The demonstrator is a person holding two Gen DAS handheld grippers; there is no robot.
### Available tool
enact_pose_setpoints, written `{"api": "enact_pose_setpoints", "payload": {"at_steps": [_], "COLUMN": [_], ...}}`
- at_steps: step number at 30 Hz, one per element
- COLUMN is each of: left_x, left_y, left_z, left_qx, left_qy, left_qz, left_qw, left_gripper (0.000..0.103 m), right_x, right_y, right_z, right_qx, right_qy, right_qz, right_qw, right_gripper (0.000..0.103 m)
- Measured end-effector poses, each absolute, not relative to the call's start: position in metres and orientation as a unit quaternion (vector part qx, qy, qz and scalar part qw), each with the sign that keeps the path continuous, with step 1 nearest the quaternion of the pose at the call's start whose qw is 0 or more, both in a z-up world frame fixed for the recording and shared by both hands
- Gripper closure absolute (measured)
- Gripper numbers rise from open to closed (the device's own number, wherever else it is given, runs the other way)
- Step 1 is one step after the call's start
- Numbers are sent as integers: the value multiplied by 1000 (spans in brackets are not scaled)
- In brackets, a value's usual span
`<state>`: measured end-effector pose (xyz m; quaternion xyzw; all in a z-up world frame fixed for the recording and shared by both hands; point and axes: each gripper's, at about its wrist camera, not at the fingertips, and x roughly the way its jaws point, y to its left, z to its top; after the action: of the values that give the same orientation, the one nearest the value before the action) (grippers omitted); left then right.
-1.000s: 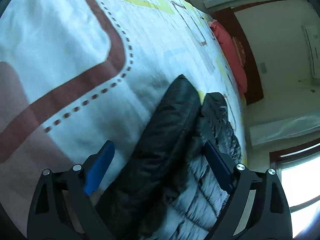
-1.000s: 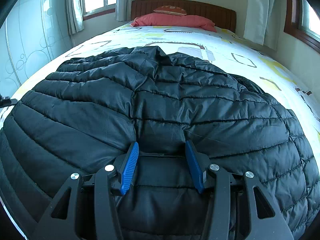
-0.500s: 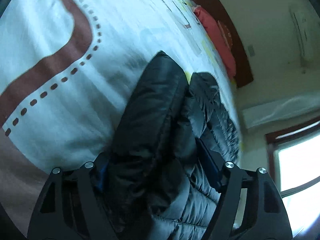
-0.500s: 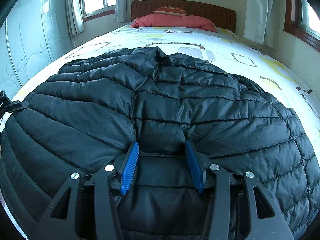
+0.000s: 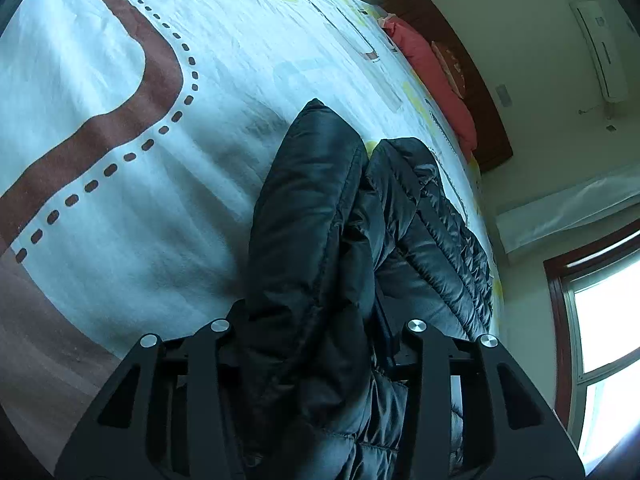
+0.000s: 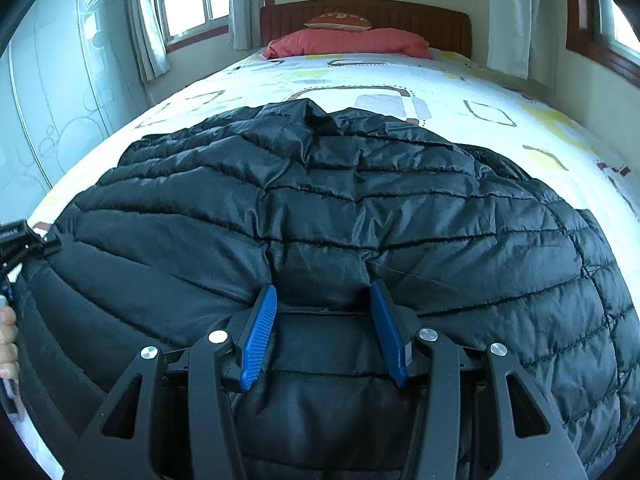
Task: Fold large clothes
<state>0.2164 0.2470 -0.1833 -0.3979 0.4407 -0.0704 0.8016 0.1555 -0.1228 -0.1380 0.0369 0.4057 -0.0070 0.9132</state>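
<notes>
A large black quilted puffer jacket lies spread on the bed, collar toward the headboard. My right gripper is shut on the jacket's near hem, a fold bunched between its blue pads. In the left wrist view my left gripper is shut on a thick fold of the jacket's edge; the fabric hides its pads. The left gripper also shows at the far left edge of the right wrist view, at the jacket's left side.
The bed sheet is white with brown and yellow outlines. A red pillow and wooden headboard are at the far end. Windows and curtains line the walls. A glass wardrobe door stands left.
My left gripper moved onto the jacket's edge and closed on it; its blue pads are now buried in the fabric. The right gripper has held still.
</notes>
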Motion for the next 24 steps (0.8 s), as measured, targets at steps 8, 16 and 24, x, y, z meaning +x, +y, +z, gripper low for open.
{"api": "enact_pose_setpoints", "payload": {"at_steps": [8, 16, 24], "left_x": [213, 213, 212], "left_y": [246, 247, 246], "left_z": [-182, -182, -182], "left_qx": [-392, -396, -398], "left_qy": [440, 440, 440], "left_qz": [-67, -68, -69], "left_qw": [805, 803, 802], "left_gripper": [61, 61, 61], "right_x": [152, 129, 112], "right_y": [-140, -241, -342], "right_z": [-127, -93, -118], "right_qx": [93, 196, 299], "right_qy": [398, 341, 359], "right_qz": [5, -71, -134], "right_qw": [913, 917, 874], "right_gripper": [54, 39, 31]}}
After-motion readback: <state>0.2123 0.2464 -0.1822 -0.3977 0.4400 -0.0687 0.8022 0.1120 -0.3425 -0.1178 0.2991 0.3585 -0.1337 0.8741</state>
